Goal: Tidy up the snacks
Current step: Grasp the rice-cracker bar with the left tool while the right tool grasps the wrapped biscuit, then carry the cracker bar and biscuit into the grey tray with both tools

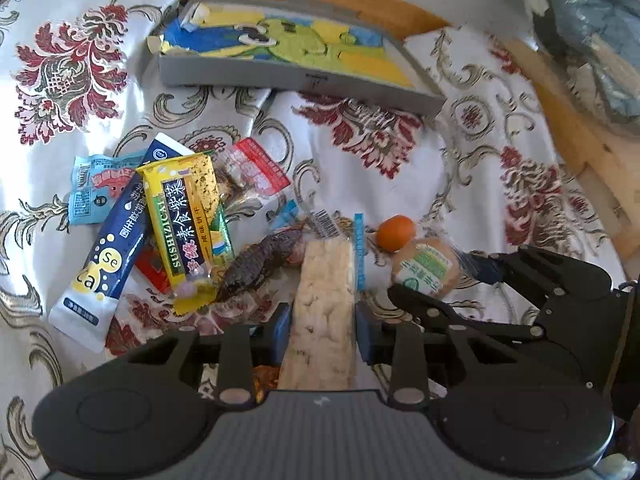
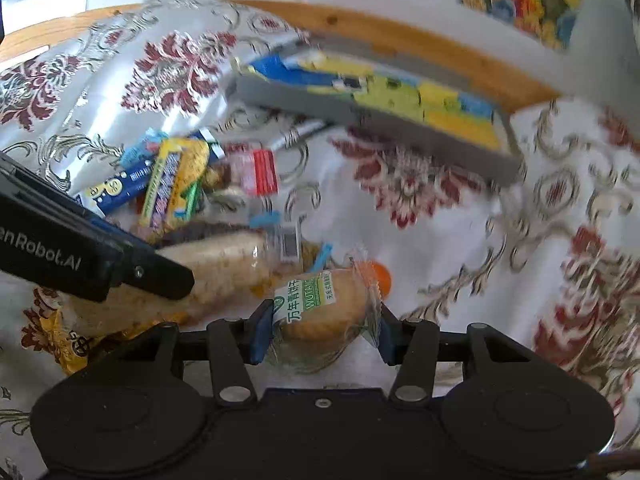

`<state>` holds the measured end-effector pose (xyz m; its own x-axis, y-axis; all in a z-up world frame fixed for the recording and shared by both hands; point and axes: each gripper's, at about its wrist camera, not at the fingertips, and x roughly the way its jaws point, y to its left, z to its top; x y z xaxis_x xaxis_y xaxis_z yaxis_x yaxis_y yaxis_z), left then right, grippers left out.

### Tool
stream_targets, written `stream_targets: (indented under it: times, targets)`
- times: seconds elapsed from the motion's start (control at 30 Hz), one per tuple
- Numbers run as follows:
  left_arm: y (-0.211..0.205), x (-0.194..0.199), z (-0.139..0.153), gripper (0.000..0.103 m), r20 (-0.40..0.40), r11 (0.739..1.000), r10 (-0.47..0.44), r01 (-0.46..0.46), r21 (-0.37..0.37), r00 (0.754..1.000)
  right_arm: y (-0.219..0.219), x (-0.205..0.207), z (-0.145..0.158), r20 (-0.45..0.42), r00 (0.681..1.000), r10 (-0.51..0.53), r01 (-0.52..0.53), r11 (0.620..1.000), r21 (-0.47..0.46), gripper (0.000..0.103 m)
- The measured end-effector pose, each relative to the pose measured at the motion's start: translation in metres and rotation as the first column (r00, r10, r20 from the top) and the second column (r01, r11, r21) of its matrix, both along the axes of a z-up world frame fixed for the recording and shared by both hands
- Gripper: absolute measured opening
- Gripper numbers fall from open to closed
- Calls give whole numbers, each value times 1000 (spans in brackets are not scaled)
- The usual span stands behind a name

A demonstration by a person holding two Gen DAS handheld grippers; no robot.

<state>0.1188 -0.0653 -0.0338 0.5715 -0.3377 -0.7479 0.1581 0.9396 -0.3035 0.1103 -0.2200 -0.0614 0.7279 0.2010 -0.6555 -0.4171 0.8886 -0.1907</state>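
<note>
Left wrist view shows the left gripper with its blue-padded jaws clenched on a long rice cracker bar, a pale, bumpy slab sealed in clear crinkly film that runs straight out between them. It lies on a glossy white cloth woven with dark red flowers and grey-gold scrolls, creased into soft folds. Left of the bar sits a loose heap of snack packets: a yellow seaweed cracker pack with shiny foil ends, a slim dark blue sachet dotted with yellow circles, a light blue wrapper, a red and clear packet, and a dark, wrinkled dried snack touching the bar's left edge. Just right of the bar lies a small round orange ball, smooth and matte. Farther back rests a shallow grey box, rectangular, its inside printed in blue, yellow and green cartoon shapes. Right wrist view, somewhat blurred, shows the right gripper with jaws grasping a round biscuit in clear wrap with a green and white label, beside the bar and just in front of the orange ball. A curved wooden edge borders the cloth behind the box.
</note>
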Motion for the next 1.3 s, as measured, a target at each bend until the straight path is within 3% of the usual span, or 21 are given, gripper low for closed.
stream_targets:
  times: [0.1,0.17,0.43,0.7,1.07,1.3]
  targets:
    - [3,-4,1,36,6,1000,10,-10,-21,1000,2,-5,6,52,999,9,-8,1000,-8,52]
    - [1,-3,0,36,-2,1000,1,-1,2,1000,0,-6,8,66,998,5,-5,1000,-6,52]
    - [-11,-10,-11,36,-18,993,-60,61,104,998,-4,-4,9,60,998,-21,20,1000,13,52]
    - [-19,-1,-26,38,-70,989,-81,89,120,994,-5,-5,11,68,997,-32,31,999,19,52]
    - [-24,-15,-12,36,21,986,-122,119,121,992,-11,-8,18,120,991,-60,54,997,55,52]
    - [-15,-9,12,36,125,996,-21,11,85,992,-16,-6,30,233,969,-77,63,996,68,52]
